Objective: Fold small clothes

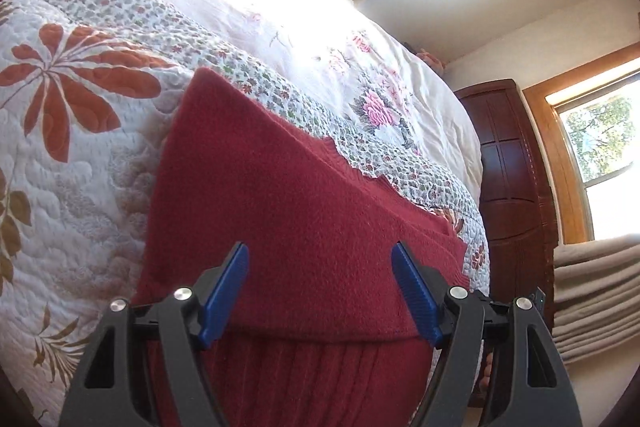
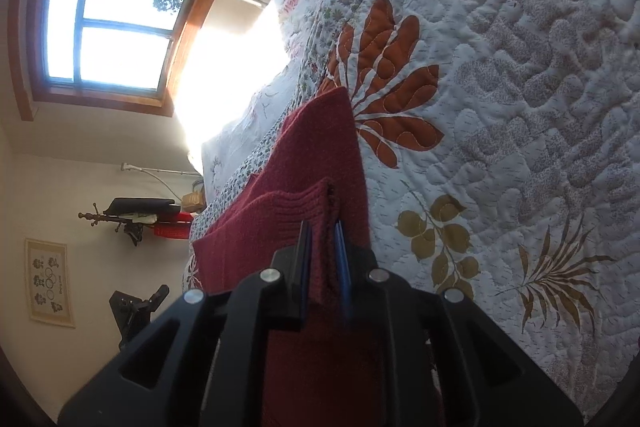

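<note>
- A dark red knitted sweater [image 1: 280,211] is lying on a bed, on top of a white quilt [image 1: 80,155] stitched with orange flowers and olive leaves.
- The left gripper [image 1: 320,291] is hovering over the near part of the sweater with its two blue fingers [image 1: 228,291] spread wide apart, gripping nothing.
- Between those fingers a folded edge of the sweater is running across the view, with a ribbed band showing just below it.
- The right gripper [image 2: 323,259] is pinching a ribbed edge of the sweater [image 2: 320,155], its blue fingers [image 2: 343,263] pressed close together on the fabric.
- The pinched part is standing up as a small doubled ridge in front of the right gripper, while the remaining fabric is lying flat on the quilt [image 2: 500,87] beyond it.
- Beyond the quilt, a pale sheet with pink flowers [image 1: 376,99] is covering the far part of the bed, partly washed out by strong sunlight.
- A dark wooden cabinet [image 1: 508,171] is standing beside the bed, next to a window with a wooden frame [image 1: 596,143].
- In the right wrist view, another window [image 2: 112,27] is letting in daylight, and a framed picture [image 2: 50,283] is hanging on the wall.
</note>
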`<state>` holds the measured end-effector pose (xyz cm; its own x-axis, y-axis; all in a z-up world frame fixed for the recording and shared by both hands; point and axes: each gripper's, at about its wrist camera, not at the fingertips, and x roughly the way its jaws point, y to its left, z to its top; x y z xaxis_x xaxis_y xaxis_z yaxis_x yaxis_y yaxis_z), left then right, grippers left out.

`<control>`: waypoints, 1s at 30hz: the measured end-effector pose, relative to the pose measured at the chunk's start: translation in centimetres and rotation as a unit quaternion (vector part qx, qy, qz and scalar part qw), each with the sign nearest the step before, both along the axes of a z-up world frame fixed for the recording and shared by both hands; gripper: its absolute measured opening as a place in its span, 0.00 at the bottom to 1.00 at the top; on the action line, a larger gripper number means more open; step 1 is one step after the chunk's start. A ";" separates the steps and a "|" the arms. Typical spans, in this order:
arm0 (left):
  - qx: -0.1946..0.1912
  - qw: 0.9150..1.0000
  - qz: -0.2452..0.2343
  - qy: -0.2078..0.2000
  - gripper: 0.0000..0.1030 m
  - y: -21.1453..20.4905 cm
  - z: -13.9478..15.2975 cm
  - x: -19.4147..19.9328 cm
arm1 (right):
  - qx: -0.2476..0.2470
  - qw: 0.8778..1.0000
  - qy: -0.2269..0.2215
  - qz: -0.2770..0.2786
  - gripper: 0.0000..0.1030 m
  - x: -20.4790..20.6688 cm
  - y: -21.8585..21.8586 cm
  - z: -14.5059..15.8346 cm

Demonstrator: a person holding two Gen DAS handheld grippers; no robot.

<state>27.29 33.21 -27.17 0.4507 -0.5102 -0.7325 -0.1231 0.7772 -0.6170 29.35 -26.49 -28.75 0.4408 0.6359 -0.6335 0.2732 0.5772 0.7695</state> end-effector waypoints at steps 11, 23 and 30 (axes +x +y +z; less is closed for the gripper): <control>0.038 0.998 0.000 0.049 0.69 3.4 -7.2 2.9 | 0.000 1.000 -0.005 0.007 0.12 -1.7 2.6 1.1; 0.049 0.998 -0.025 0.006 0.71 4.4 -3.8 0.0 | -0.021 0.999 0.033 -0.013 0.18 -1.7 4.9 -0.4; 0.033 0.999 -0.041 -0.009 0.84 9.4 -1.5 -9.2 | -0.061 0.997 0.021 -0.045 0.41 -9.7 4.8 2.8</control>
<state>18.13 42.61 -28.64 0.4228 -0.4961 -0.7583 -0.0470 0.8237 -0.5651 19.66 -21.67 -25.93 0.4641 0.5119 -0.7229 0.3593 0.6372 0.6818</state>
